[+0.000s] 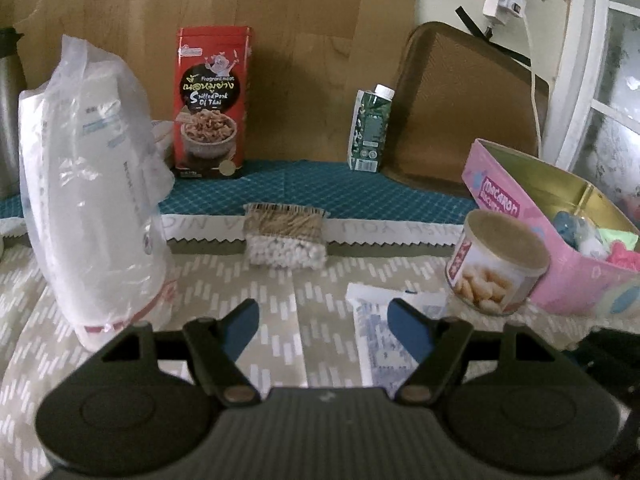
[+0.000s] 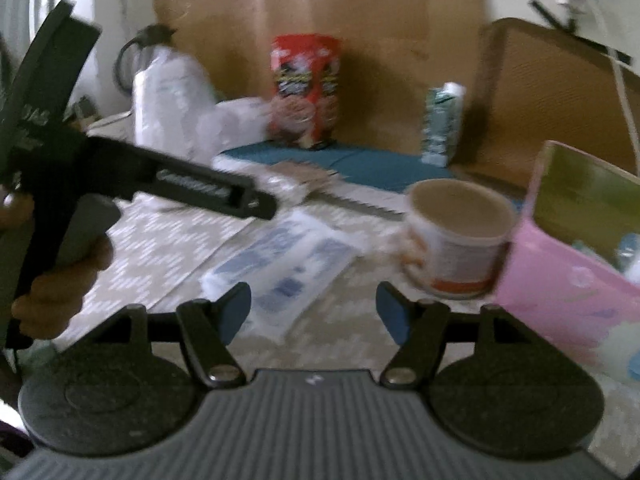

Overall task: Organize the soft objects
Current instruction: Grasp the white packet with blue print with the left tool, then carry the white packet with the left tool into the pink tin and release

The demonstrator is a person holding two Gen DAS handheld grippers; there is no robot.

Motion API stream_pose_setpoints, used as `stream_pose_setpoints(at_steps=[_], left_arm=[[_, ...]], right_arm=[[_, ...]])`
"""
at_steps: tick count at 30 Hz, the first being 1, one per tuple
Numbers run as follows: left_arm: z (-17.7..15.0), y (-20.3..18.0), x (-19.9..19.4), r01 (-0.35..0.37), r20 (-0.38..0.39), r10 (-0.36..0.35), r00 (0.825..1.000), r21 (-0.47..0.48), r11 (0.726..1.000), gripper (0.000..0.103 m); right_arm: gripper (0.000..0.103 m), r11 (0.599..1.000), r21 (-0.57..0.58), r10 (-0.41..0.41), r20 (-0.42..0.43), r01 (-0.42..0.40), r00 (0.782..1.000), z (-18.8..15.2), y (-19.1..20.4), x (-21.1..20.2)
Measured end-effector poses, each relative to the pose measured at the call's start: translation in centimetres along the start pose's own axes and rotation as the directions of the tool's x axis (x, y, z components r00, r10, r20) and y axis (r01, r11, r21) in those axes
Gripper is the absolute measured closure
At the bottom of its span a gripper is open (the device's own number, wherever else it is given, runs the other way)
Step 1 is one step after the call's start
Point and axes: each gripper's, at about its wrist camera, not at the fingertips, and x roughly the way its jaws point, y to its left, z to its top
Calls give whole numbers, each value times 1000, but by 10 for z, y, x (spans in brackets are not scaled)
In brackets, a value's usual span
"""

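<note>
1. Left tool point(image 1: 322, 322) and right tool point(image 2: 314, 306) both hang spread and empty — likely readied for a pickup.
2. The flat soft packet point(image 2: 280, 268) lies on the surface just ahead.
3. The pink tin point(image 1: 532, 220) stands open at right — probably the destination.

My bench point(image 1: 280, 300) wears a pale patterned cloth, with a teal mat point(image 1: 320, 188) at the far side. On it: white plastic bag point(image 1: 92, 200) left, swab packet point(image 1: 285, 240) centre, flat pouch point(image 1: 380, 340) near, can point(image 1: 496, 264) and pink tin point(image 1: 560, 240) right.
</note>
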Motion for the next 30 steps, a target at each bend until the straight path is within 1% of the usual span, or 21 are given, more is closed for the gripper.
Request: stream_pose_setpoints(at_steps=[2, 4, 5, 6, 7, 8, 11, 12, 14, 15, 16, 17, 18, 19, 20, 21, 22, 24, 26, 27, 30], left_arm=[[-2, 1, 3, 4, -11, -4, 1000, 4, 1000, 30], [-4, 2, 8, 11, -28, -10, 1000, 3, 1000, 30], [-5, 2, 9, 13, -35, -13, 999, 1, 1000, 30], [-5, 3, 11, 14, -42, -14, 999, -1, 1000, 30], [-5, 4, 12, 17, -47, -17, 999, -5, 1000, 30], [-4, 5, 14, 23, -52, -24, 998, -13, 1000, 30], [-2, 7, 20, 48, -72, -51, 996, -37, 998, 29], [-2, 8, 23, 59, -83, -63, 995, -47, 997, 29], [-2, 8, 26, 61, -82, -65, 994, -53, 997, 28], [-1, 7, 27, 59, -83, -64, 995, -52, 997, 28], [0, 5, 29, 63, -84, -67, 994, -51, 997, 28], [1, 4, 31, 70, -86, -74, 994, -51, 996, 29], [2, 2, 32, 81, -86, -85, 993, -49, 996, 30], [3, -1, 34, 93, -86, -97, 992, -44, 995, 36], [4, -5, 34, 113, -89, -115, 989, -36, 993, 42], [5, -9, 33, 136, -96, -139, 986, -38, 990, 50], [6, -11, 30, 118, -90, -121, 989, -35, 992, 50], [10, -11, 23, 130, -68, -132, 989, -37, 991, 51], [16, -7, 17, 158, -51, -161, 986, -72, 985, 51], [19, -7, 15, 160, -31, -163, 986, -98, 982, 51], [30, -14, 11, 177, -7, -179, 984, -97, 979, 51]], right_arm=[[32, 999, -34, 18, -46, -20, 999, 0, 10, 10], [35, 998, -66, 10, -69, -14, 998, -2, 17, 22], [37, 997, -75, 1, -47, -4, 999, -1, 18, 23], [42, 997, -77, -5, -44, 2, 999, 1, 18, 25], [51, 998, -68, -16, -40, 14, 999, 5, 16, 27], [53, 998, -62, -29, -38, 26, 999, 8, 14, 29], [52, 998, -51, -51, -38, 49, 998, 12, 8, 35], [51, 998, -47, -43, -42, 41, 998, 13, 5, 38], [41, 998, -54, -42, -44, 39, 998, 15, 5, 41], [32, 996, -67, -52, -40, 49, 998, 15, 6, 43], [25, 995, -80, -62, -34, 59, 997, 15, 6, 45], [23, 995, -80, -61, -32, 58, 998, 16, 5, 47], [24, 997, -66, -46, -33, 44, 998, 16, 3, 49], [25, 999, -46, -20, -40, 18, 999, 16, -1, 50], [30, 1000, -17, 16, -43, -17, 999, 17, -5, 53], [37, 999, -6, 34, -36, -34, 999, 19, -6, 53], [47, 999, -5, 48, -34, -48, 998, 20, -4, 52], [50, 1000, -20, 19, -7, -19, 1000, 20, 2, 47], [51, 999, -46, -2, 37, 4, 999, 20, 6, 40], [52, 999, -52, -9, 55, 12, 998, 22, 6, 37], [52, 994, -88, -50, 109, 60, 993, 26, 8, 27]])
